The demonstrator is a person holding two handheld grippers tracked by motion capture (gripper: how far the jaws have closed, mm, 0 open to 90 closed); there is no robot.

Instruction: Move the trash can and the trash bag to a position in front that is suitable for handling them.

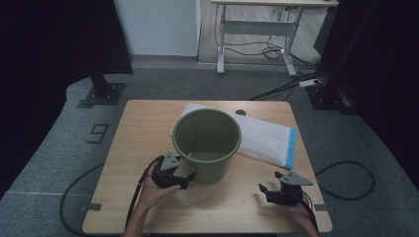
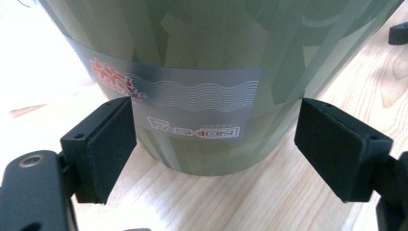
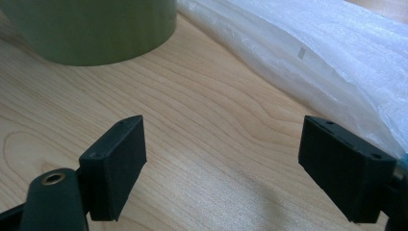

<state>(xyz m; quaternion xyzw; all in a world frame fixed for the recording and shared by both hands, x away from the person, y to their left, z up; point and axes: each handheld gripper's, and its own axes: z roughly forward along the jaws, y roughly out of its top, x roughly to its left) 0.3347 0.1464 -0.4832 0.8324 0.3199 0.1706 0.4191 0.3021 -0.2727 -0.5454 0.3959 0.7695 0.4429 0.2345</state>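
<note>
An olive-green plastic bin (image 1: 207, 143) stands upright in the middle of the wooden table (image 1: 143, 128), and nothing shows inside it. A white plastic bag (image 1: 262, 138) with a blue edge lies flat behind it to the right. My left gripper (image 1: 184, 178) is open at the bin's lower left side, jaws wide apart on either side of the bin's base (image 2: 211, 154), whose label reads FASHION. My right gripper (image 1: 263, 190) is open near the front right of the table, apart from the bin (image 3: 91, 29) and the bag (image 3: 312, 57), holding nothing.
A black cable (image 1: 74, 192) trails off the table's left front and another (image 1: 351, 180) loops on the grey floor at right. A white desk frame (image 1: 257, 29) with cables stands far behind. Black stands (image 1: 101, 89) flank the table.
</note>
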